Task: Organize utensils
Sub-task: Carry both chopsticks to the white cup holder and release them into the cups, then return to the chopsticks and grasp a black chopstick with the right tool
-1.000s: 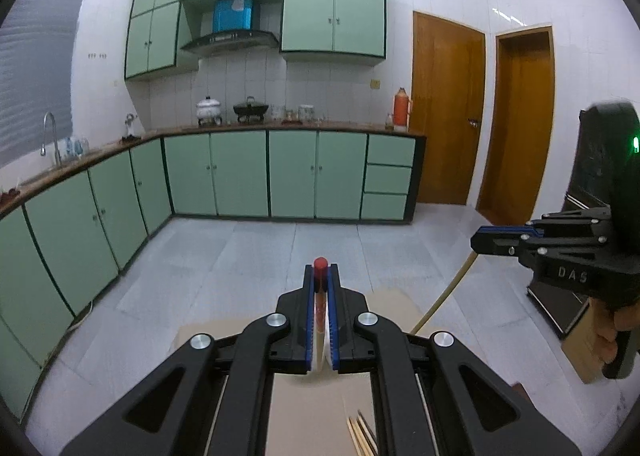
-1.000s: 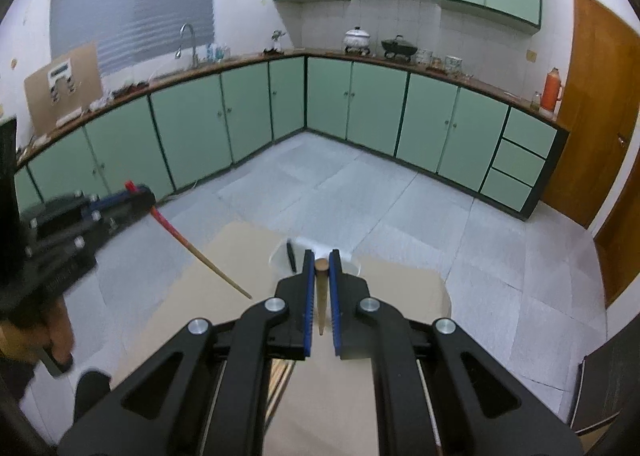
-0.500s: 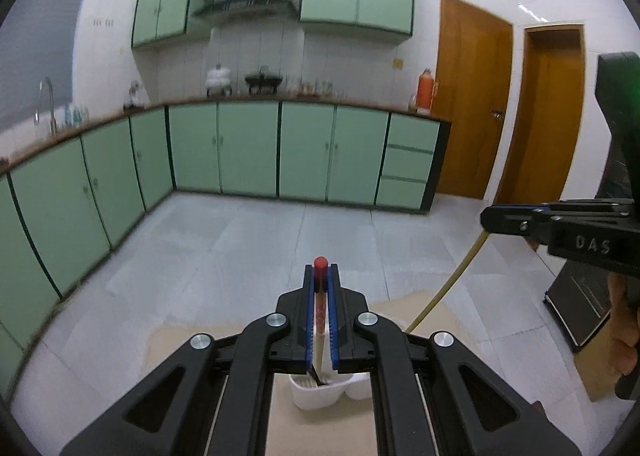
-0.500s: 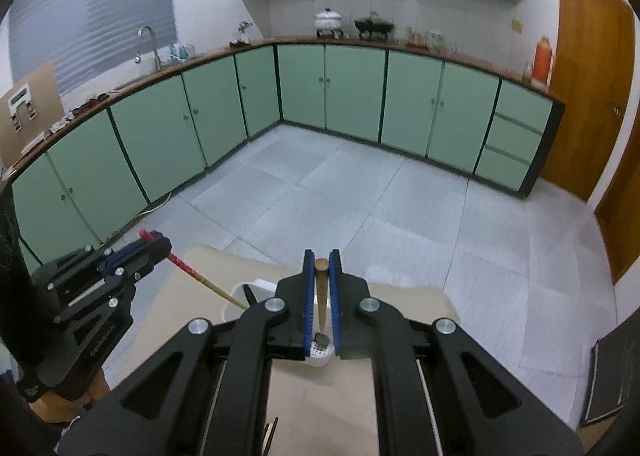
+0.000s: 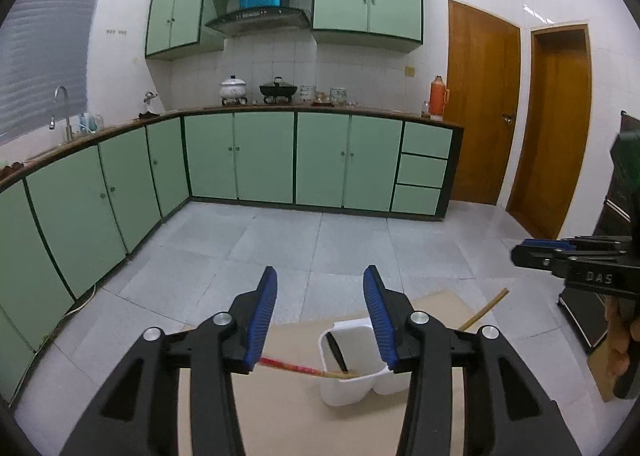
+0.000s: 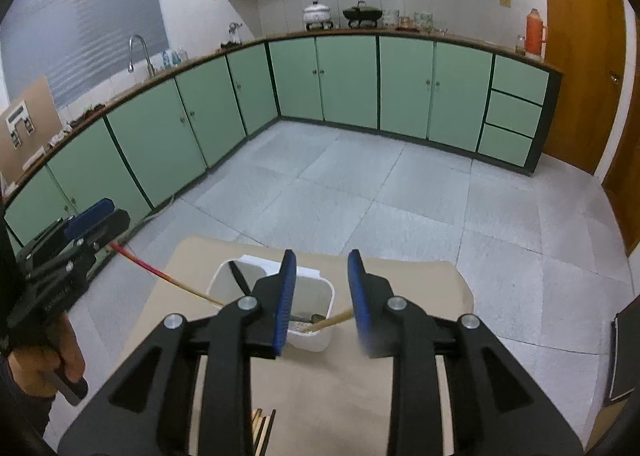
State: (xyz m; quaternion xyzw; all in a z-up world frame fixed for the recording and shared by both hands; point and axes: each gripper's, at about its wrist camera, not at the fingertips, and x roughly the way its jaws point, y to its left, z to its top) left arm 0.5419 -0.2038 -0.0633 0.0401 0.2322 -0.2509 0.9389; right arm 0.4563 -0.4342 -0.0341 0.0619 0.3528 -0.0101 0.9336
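Green-cabinet kitchen, tan cardboard tabletop (image 6: 320, 396): my left gripper (image 5: 320, 316) and right gripper (image 6: 320, 292) gape, wooden chopsticks (image 6: 332, 322) released into white plastic holder (image 6: 316, 340); next, fetch remaining sticks (image 6: 262, 430).

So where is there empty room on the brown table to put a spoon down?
Bare table lies right of the white holder, up to the table's edge. More lies left of it. The near edge is crowded with chopsticks.

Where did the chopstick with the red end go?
The red-ended chopstick leans into the white holder on the brown table, its red end sticking out left, below the open left gripper.
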